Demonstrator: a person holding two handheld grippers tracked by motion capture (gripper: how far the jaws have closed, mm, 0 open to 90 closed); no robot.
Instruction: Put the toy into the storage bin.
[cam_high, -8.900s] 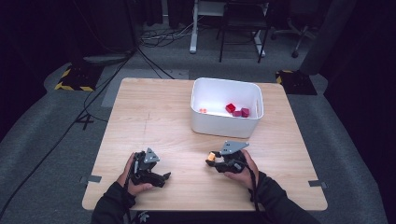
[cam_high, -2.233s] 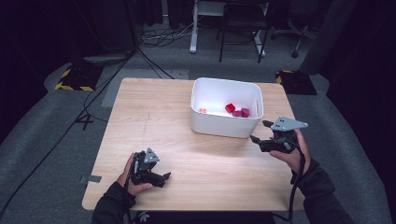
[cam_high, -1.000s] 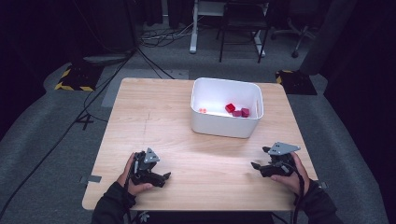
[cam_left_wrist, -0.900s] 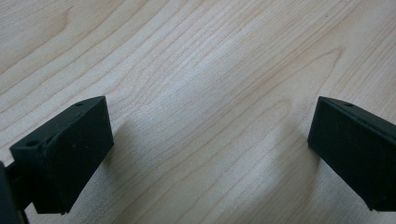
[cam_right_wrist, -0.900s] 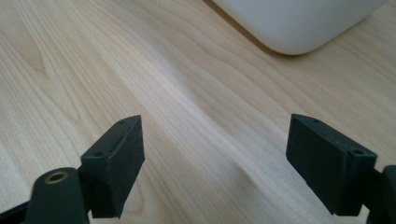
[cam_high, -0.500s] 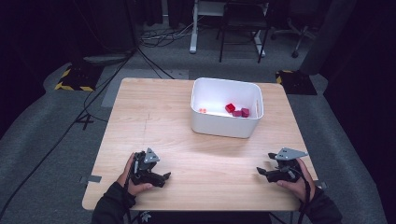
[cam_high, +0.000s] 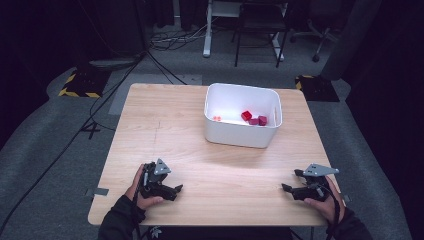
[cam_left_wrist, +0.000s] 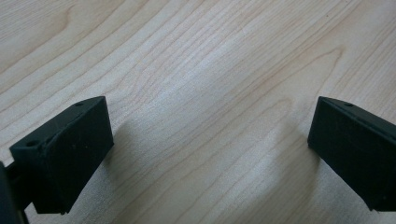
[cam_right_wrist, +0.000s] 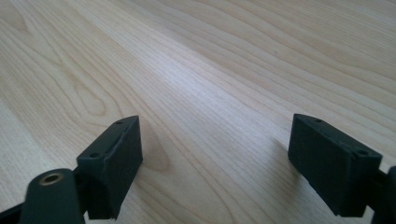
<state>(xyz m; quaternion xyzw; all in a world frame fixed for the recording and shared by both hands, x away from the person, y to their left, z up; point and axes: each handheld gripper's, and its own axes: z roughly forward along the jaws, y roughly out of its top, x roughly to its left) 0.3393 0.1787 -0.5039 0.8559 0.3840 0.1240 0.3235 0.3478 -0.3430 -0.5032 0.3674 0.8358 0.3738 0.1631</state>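
Resting position: I see both hands low on the wooden table (cam_high: 165, 130), near its front edge, one at each corner.
Left gripper (cam_high: 175, 190): my view along it shows the jaws spread wide, bare wood grain between them, nothing held.
Right gripper (cam_high: 291, 181): jaws also wide apart over bare wood, nothing between them, pointing left across the table.
White bin (cam_high: 241, 139): it sits toward the far right of the table, well apart from both grippers.
Bin contents: red blocks (cam_high: 254, 118) lie together by the right wall; a small orange-pink piece (cam_high: 217, 118) lies at the left side.
Path: I see open tabletop between grippers and bin.
Surroundings: cables (cam_high: 95, 120) cross the grey floor at left; a yellow-and-black striped plate (cam_high: 77, 91) lies beyond the far-left corner.
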